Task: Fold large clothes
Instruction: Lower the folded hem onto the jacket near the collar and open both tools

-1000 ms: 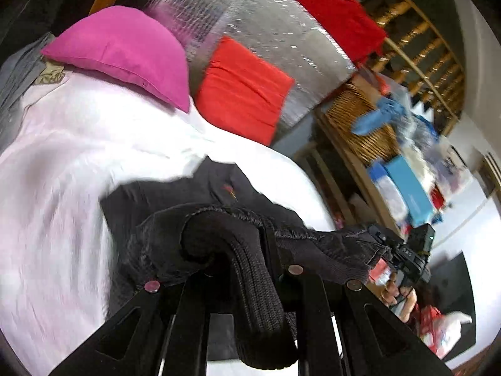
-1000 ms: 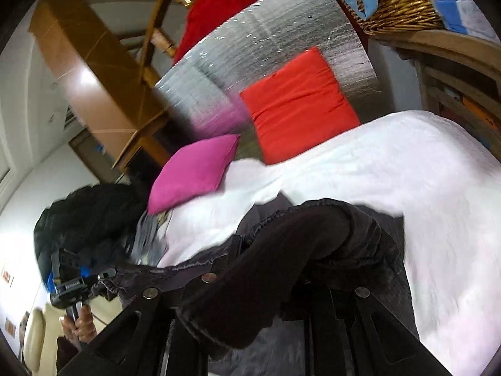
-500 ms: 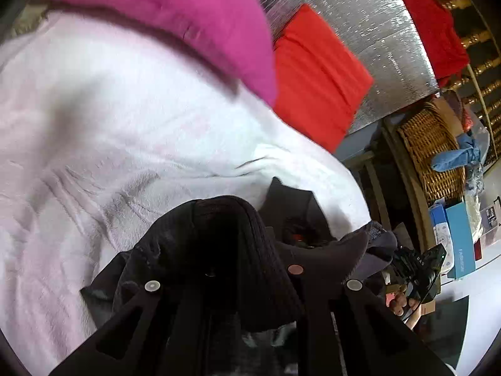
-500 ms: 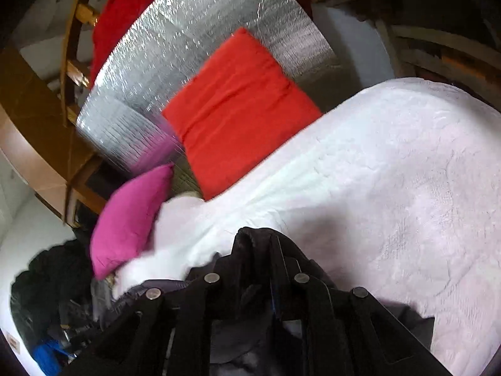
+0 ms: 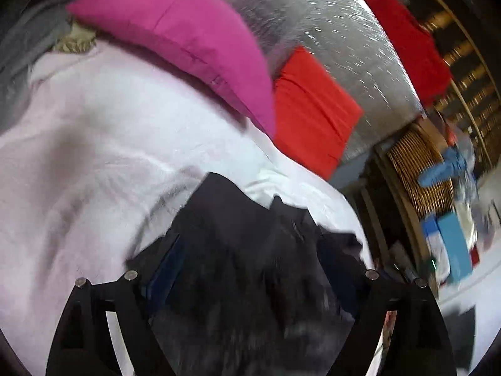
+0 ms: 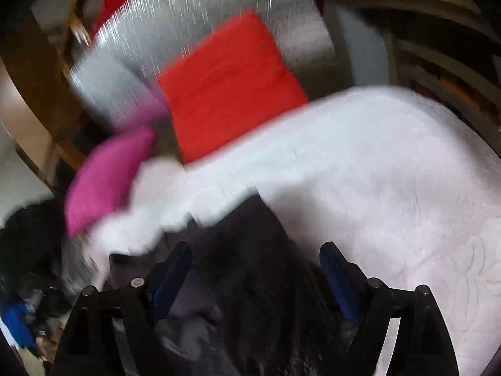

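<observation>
A dark grey-black garment [image 5: 250, 250] lies bunched on the white bed cover [image 5: 94, 172]. In the left wrist view my left gripper [image 5: 247, 269] is open, its fingers spread wide over the garment with nothing held. The garment also shows in the right wrist view [image 6: 250, 250], lying on the white cover [image 6: 391, 188]. My right gripper [image 6: 253, 257] is open too, its blue-padded fingers [image 6: 170, 269] spread to either side of the cloth. Both views are blurred by motion.
A magenta pillow [image 5: 188, 40] and a red cushion [image 5: 310, 109] lean on a silver foil panel [image 5: 328, 31] at the head of the bed. A wicker basket [image 5: 422, 169] and shelves stand to the right. Dark clothes [image 6: 28, 228] pile at the left.
Both grippers were shut on the garment, holding it up. Now both have opened wide and the garment lies loose on the bed below them.
</observation>
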`<state>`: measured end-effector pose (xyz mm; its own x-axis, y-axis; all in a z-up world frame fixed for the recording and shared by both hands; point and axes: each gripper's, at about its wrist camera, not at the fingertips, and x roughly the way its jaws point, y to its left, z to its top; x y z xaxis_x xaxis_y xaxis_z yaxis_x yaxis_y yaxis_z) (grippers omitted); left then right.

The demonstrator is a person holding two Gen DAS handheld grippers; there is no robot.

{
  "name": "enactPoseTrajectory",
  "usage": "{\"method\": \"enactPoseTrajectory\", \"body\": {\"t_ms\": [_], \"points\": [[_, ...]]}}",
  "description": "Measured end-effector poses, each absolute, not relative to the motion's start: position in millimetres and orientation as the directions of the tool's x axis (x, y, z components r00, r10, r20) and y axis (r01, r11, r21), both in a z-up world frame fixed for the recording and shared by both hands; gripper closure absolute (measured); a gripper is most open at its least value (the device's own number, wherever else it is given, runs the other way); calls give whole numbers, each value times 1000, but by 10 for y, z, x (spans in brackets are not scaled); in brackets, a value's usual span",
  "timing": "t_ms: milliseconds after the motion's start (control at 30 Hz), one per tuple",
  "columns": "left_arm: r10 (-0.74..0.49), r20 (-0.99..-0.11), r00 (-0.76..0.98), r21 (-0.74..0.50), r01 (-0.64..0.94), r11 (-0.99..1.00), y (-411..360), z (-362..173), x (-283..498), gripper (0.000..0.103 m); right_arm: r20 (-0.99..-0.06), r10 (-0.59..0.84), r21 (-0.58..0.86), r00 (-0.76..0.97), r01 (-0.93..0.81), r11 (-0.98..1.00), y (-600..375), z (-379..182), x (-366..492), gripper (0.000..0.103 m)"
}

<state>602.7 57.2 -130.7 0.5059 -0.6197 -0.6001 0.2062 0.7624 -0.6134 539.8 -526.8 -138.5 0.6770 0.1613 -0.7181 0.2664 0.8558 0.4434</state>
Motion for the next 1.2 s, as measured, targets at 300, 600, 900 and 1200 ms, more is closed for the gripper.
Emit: {"method": "enactPoseTrajectory", "body": {"t_ms": [300,600,900,1200], "points": [[-578,-669,468,-660,-17,751,944,-1934,5596,17,-885,94,247,456,289,925,-5051,-1848,5876,34],[-511,-741,436,-536,74,841,437,-1921,5667,73,-822,-85,66,564,243,968,-4767,-1529,5621,88],[-503,-651,569,-524,143,840,222,-1667,5741,90,-682,-270,4,680,373,928,-4843,-1231,5622,89],[-373,-751,544,-386,96,918,152,-2024,5840,86,-804,-169,105,571,415,904,-5122,-1888,5912,77]]}}
